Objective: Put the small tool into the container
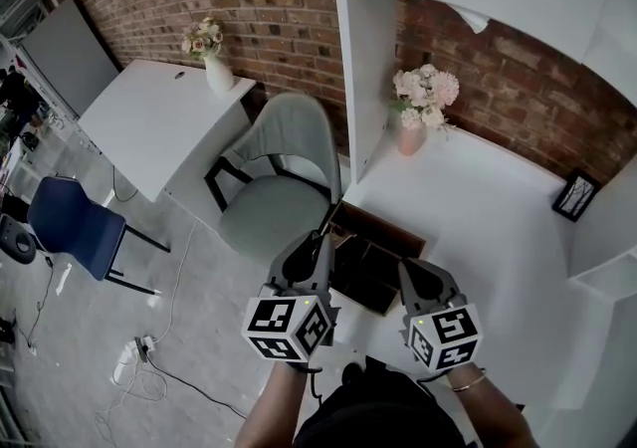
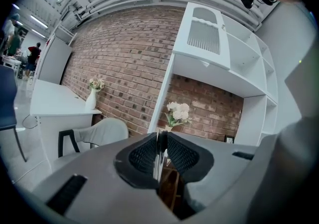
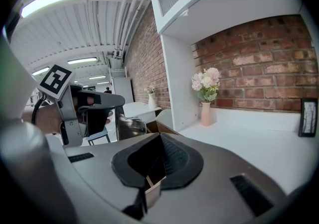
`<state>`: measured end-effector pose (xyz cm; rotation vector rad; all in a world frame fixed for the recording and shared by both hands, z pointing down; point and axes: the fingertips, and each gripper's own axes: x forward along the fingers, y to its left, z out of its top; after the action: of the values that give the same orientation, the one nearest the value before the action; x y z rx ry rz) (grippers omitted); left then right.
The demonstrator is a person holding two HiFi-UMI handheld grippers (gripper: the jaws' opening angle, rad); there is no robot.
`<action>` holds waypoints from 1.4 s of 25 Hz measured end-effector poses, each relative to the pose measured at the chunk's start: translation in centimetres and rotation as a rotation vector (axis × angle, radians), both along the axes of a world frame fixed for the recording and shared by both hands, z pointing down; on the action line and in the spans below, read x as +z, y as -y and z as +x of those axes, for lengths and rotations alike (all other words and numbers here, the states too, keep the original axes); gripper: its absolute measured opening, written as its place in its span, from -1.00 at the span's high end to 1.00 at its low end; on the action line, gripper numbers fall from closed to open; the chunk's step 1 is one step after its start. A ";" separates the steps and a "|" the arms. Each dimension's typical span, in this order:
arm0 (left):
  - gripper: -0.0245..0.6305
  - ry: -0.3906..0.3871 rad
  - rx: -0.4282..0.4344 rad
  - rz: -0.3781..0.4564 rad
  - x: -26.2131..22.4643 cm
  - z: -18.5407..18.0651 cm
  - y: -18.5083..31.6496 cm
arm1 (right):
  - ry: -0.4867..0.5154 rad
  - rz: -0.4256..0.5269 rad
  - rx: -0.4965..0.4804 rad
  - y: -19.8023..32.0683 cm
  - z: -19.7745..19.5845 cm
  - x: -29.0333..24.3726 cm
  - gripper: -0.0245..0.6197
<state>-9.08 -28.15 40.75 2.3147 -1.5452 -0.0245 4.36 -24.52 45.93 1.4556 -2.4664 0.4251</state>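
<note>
Now, L gripper (image 2: 161,136) fingers clamped on small tool (image 2: 159,157), R gripper (image 3: 160,136) fingers together, near container (image 1: 380,229)

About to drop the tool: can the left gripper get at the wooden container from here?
Probably yes. The left gripper, shut on the small tool, hangs by the open container, with nothing visible between them.

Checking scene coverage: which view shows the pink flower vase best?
The right gripper view: the pink vase stands whole and unobstructed on the desk. The head view shows it small, from above; the left gripper view shows mainly its flowers.
</note>
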 end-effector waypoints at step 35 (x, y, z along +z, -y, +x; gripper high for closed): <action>0.71 0.085 -0.008 -0.120 5.3 0.4 1.1 | -0.011 -0.020 0.005 -0.2 0.4 0.8 0.91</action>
<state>-8.72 -29.24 46.09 2.2426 -1.5515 0.1618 4.80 -24.28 46.75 1.4520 -2.4437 0.4411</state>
